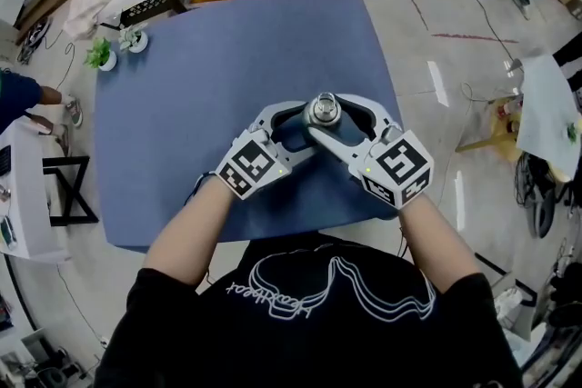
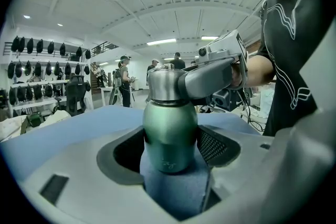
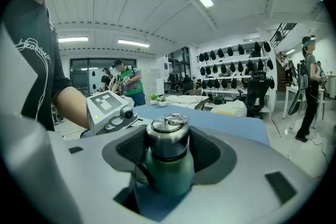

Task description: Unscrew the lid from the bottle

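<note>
bottle (image 2: 170,131) in left claw (image 2: 173,149), lid (image 3: 167,136) in right claw (image 3: 168,152)

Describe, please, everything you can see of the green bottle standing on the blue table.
The bottle looks like matte green metal with a rounded shoulder, and it stands upright on the blue table. Its brushed steel lid, which has a wire ring on top, is still screwed on. The left tongs clamp its body, and the right tongs grip the lid from the opposite side.
</note>
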The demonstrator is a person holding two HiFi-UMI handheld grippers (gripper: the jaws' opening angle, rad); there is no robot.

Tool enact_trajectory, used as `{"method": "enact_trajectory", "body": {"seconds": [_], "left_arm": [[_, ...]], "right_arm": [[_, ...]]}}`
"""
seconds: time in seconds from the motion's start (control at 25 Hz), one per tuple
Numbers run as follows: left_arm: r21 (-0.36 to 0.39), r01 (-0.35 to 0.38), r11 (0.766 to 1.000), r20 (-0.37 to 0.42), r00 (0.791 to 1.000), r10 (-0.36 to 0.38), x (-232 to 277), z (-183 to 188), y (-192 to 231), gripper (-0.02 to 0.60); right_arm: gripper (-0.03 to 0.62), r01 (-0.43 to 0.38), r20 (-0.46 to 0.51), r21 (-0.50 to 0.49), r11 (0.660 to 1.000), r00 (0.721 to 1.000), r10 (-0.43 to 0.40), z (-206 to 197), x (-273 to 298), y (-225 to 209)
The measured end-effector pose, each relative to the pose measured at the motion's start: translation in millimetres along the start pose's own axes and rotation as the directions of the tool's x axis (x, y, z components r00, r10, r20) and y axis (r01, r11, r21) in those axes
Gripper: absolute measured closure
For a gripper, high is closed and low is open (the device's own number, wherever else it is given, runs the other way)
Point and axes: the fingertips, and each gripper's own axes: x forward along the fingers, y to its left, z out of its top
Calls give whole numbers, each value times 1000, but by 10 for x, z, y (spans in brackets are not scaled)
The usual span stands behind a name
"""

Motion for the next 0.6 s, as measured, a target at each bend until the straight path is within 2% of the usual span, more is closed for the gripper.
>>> {"method": "enact_trajectory", "body": {"seconds": [0.32,0.6], "left_arm": [[25,54,998,-26,998,-53,-8,-3,0,264],[48,147,988,-38,989,-146,-24,1,7,264]], "right_arm": [[335,-147,-25,-52,988,989,146,-2,6,36],[335,-327,-65,-115,938,945,322,10,15,66]]}}
